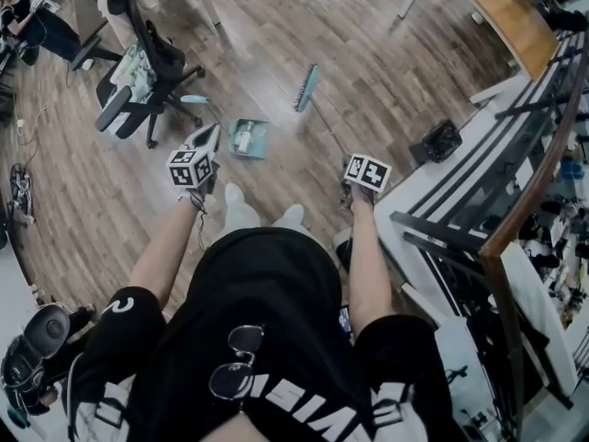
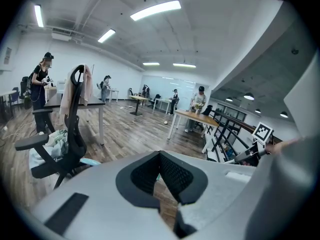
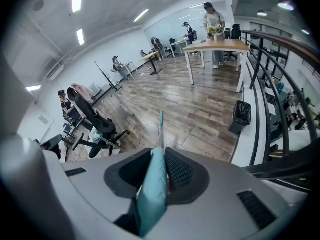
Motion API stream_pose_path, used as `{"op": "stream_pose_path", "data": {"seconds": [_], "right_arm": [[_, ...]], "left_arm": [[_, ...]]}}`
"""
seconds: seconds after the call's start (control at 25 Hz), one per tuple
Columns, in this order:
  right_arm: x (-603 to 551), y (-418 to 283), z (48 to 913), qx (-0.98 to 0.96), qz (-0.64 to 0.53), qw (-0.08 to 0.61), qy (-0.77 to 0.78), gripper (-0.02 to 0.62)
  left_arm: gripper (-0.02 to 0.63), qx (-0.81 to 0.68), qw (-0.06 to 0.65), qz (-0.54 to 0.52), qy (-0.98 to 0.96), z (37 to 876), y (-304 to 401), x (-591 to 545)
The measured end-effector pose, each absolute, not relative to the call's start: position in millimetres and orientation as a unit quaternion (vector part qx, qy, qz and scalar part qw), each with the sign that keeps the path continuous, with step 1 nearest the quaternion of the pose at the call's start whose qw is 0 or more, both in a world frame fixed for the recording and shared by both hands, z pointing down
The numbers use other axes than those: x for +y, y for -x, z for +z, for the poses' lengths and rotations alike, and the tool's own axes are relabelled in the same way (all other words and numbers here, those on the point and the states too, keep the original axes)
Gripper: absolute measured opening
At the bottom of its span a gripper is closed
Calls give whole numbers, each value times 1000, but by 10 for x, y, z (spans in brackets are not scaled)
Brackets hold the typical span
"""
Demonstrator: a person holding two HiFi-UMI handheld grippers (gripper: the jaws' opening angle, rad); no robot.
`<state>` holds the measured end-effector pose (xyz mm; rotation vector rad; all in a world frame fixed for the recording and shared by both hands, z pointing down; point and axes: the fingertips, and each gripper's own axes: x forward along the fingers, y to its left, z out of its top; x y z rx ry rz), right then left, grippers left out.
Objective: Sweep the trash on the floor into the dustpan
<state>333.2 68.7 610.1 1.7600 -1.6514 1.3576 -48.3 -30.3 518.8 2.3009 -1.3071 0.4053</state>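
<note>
The dustpan (image 1: 248, 139) was found on the floor (image 1: 368, 53), between the office chair (image 1: 152, 67) at left and the broom (image 1: 306, 87) at right

Shirt lettering (image 1: 304, 400) cut off, nothing legible

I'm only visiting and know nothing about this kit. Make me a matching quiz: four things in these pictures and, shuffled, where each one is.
Things:
1. broom
2. dustpan
3. office chair
4. black bin

Places:
A. beside the railing, on the person's right
B. on the floor, ahead of the person's shoes
C. handle clamped in the right gripper
D. on the person's left, cloth draped over its back

Pairs: 1-C, 2-B, 3-D, 4-A.
</note>
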Motion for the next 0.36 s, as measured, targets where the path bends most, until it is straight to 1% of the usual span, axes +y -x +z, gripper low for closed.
{"op": "stream_pose_path", "data": {"seconds": [0.36], "right_arm": [[804, -3542, 6084, -582, 483, 176, -631, 83]], "left_arm": [[-2, -479, 228, 146, -835, 5152, 383, -176]]}}
